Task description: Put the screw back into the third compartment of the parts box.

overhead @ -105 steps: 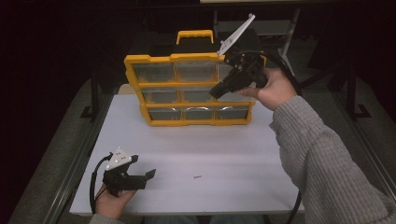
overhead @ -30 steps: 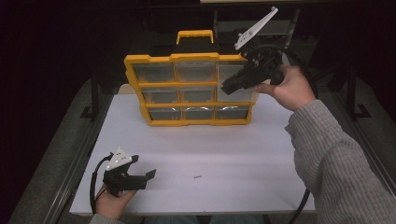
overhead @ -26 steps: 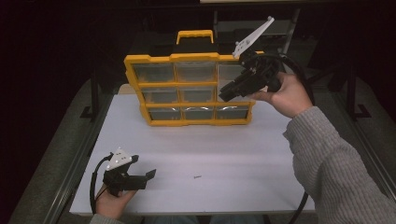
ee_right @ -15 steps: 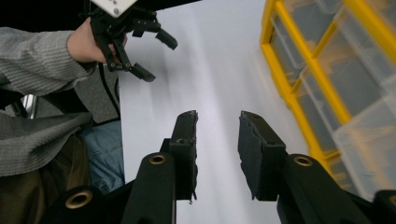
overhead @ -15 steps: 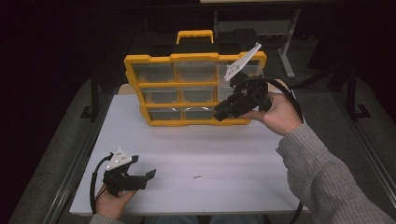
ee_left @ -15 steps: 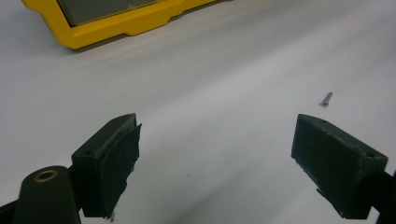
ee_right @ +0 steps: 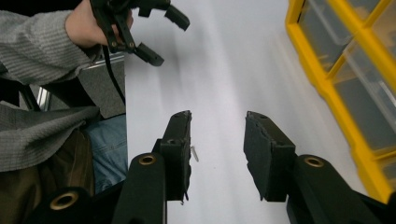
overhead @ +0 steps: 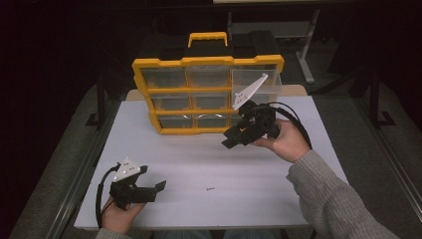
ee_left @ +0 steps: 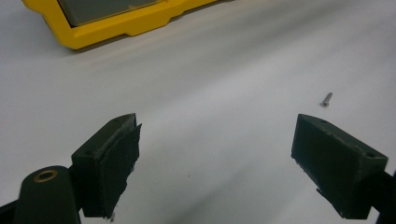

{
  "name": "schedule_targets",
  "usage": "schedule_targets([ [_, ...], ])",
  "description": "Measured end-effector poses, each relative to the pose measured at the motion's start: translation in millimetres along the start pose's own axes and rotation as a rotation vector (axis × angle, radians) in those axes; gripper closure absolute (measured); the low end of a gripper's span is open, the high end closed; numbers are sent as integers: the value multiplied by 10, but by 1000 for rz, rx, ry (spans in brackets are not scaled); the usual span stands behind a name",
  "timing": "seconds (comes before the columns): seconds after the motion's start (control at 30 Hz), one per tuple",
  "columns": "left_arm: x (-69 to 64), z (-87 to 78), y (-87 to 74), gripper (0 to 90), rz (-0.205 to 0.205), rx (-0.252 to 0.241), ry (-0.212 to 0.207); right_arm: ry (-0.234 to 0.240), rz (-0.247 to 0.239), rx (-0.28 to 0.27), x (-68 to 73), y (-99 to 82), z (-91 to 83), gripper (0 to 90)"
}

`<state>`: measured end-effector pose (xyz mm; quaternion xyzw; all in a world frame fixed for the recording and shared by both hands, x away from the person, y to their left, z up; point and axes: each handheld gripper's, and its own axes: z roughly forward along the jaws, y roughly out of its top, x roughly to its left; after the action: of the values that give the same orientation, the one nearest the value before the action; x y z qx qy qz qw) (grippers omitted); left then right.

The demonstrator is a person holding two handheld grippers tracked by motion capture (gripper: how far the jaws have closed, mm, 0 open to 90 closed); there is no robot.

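In the high view the right gripper (overhead: 231,138), jaws just opening and empty, is hovering just before the organizer (overhead: 209,94) while the left gripper (overhead: 157,190) is resting open near the screw (overhead: 210,188); in the left gripper view that screw (ee_left: 326,99) is lying unpicked beyond the jaws, and in the right gripper view it (ee_right: 194,153) is lying by the left jaw, so its pickup is, I judge, yet to come.
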<state>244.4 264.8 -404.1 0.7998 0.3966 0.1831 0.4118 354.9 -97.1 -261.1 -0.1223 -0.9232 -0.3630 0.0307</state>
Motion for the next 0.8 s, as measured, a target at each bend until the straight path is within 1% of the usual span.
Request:
schedule_targets([
  [0.07,3,-4,2,144,4,0,1,11,-1,6,2,-33,53,591],
  [0.3,3,-6,1,145,6,1,2,17,12,16,8,-140,222,575],
  [0.33,5,-7,2,144,7,3,2,17,7,14,2,-155,245,573],
  [0.4,6,-9,2,144,8,4,3,21,27,22,5,-185,284,571],
  [0.53,3,-7,1,145,9,5,3,28,29,11,-15,-245,381,557],
  [0.57,2,-7,2,144,9,6,3,33,51,22,-8,-262,400,557],
  [0.63,4,-8,3,145,11,4,4,39,49,19,-14,-288,457,557],
  [0.77,7,-8,1,144,10,3,4,50,52,23,-18,-345,571,555],
  [0.8,-2,-8,-2,144,-2,3,2,52,54,26,-18,-355,592,554],
])
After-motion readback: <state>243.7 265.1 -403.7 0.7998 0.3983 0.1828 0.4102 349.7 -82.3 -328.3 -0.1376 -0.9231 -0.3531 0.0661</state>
